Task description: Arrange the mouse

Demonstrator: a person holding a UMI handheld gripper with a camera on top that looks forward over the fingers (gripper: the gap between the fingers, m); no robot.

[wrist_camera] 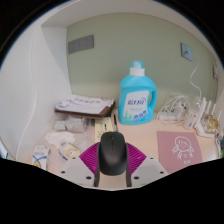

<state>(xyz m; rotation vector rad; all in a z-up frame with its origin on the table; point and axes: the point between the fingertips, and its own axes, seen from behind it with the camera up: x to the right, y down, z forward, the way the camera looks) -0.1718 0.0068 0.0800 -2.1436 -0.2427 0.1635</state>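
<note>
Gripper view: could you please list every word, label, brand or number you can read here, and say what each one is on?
No text can be read for certain.
Blue detergent bottle beyond the fingers: a white label with print, too blurred to read.
Pink mat: a faint drawn figure, no legible words.
Black mouse between the open gripper fingers: no visible marking.

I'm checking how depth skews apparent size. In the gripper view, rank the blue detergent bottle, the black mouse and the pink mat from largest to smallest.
1. Blue detergent bottle
2. Pink mat and black mouse: too close to rank.

The mouse sits nearest the camera, between the fingers of the open claw, so it looks larger than it is.
</note>
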